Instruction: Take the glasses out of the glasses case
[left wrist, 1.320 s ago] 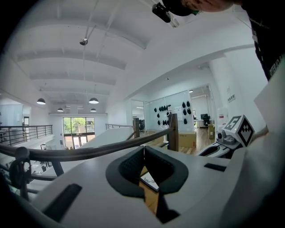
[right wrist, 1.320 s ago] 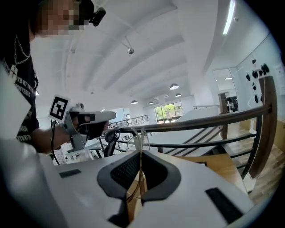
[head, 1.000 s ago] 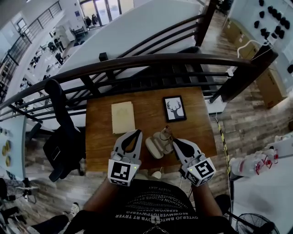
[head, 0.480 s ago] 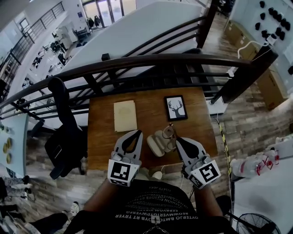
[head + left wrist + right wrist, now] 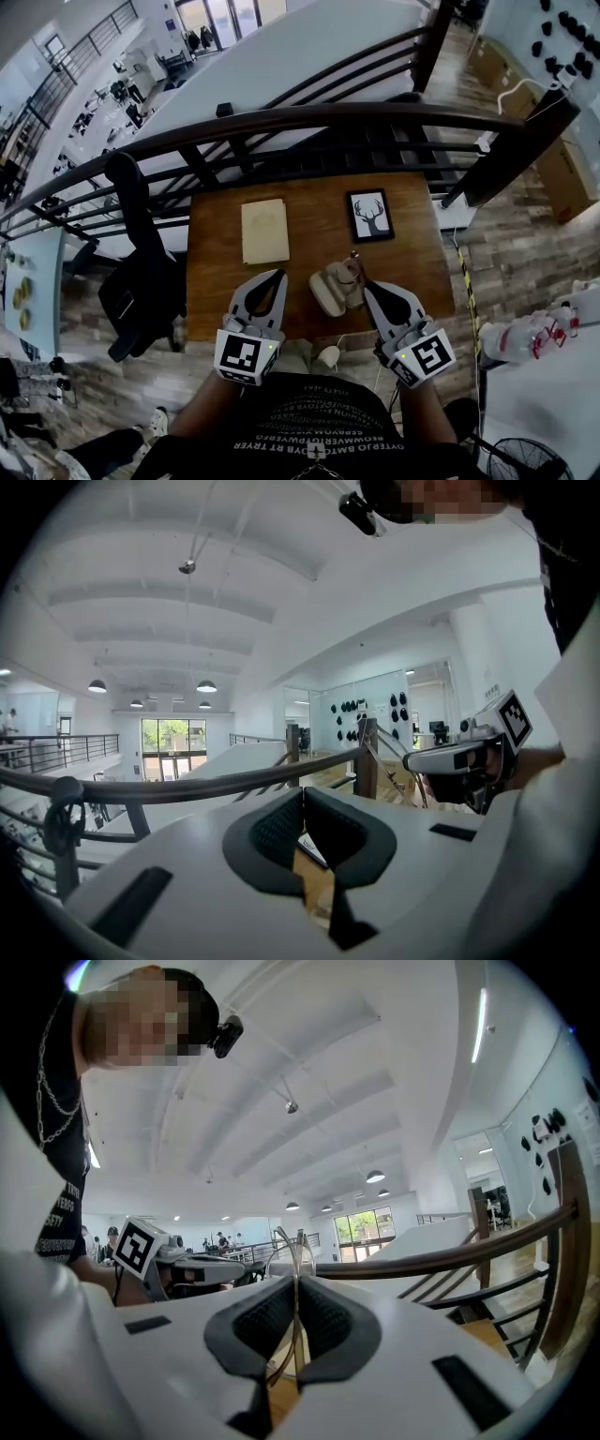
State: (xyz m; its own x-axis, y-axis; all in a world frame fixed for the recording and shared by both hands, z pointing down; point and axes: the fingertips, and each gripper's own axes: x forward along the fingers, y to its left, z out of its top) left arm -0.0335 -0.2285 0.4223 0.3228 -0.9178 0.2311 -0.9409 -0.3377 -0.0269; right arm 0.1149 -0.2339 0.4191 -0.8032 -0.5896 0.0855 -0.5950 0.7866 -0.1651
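On a wooden table (image 5: 309,202) beside a dark curved railing (image 5: 281,127), seen from above, an open cream glasses case (image 5: 324,294) lies near the person's edge. The glasses (image 5: 352,273) sit at the case's right side, right at the tip of the right gripper (image 5: 367,284). From this height they show only as a small pale shape with a thin line rising from it. Whether they are clear of the case or touching it cannot be told.

The right gripper view settles the grip. Its two dark pads are pressed together on a thin wire part of the glasses frame, which rises in a loop above the jaws. The rest of the glasses is hidden behind the gripper's white body.

The left gripper (image 5: 277,275) hovers over the table just left of the case, apart from it. In its own view the pads meet at their tips with nothing between them. Through the gap below the tips, a sliver of tabletop and the corner of a framed deer picture (image 5: 370,216) can be seen.

Farther back on the table lie that picture and a beige pad (image 5: 265,231), well apart from each other. A dark object (image 5: 141,281) hangs by the table's left side; it may be a bag or a chair. The person's black printed shirt (image 5: 309,427) fills the bottom edge and is cut off by the frame. It hides the arms behind both marker cubes.
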